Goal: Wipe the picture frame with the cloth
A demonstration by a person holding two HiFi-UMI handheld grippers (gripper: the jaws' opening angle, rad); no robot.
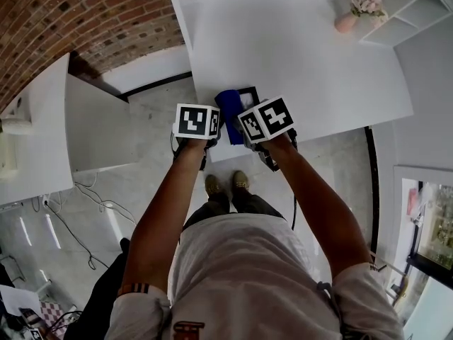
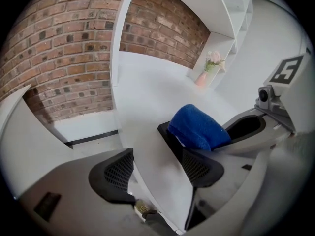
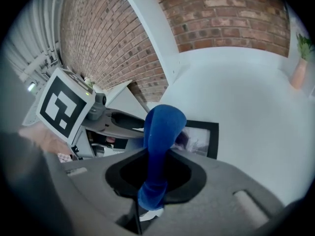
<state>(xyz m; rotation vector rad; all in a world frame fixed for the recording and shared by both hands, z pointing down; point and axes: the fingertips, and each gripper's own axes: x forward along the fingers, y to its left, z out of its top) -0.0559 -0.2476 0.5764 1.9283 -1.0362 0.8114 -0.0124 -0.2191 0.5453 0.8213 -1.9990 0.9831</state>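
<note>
A black picture frame (image 1: 249, 93) lies flat near the front edge of the white table (image 1: 304, 55). A blue cloth (image 1: 228, 113) rests on the frame's near-left part. My right gripper (image 1: 251, 122) is shut on it, and in the right gripper view the cloth (image 3: 160, 136) stands up between the jaws in front of the frame (image 3: 206, 136). My left gripper (image 1: 209, 122) sits just left of the cloth at the table edge. It is open (image 2: 157, 173), its right fingertip (image 2: 199, 168) is by the frame's near corner (image 2: 170, 136), and the cloth (image 2: 197, 127) lies beyond.
A pink vase of flowers (image 1: 352, 14) stands at the table's far right, next to a white shelf unit (image 1: 414, 9). A brick wall (image 1: 85, 20) runs behind. A lower white counter (image 1: 42, 133) is at the left, and cables (image 1: 85, 211) trail on the floor.
</note>
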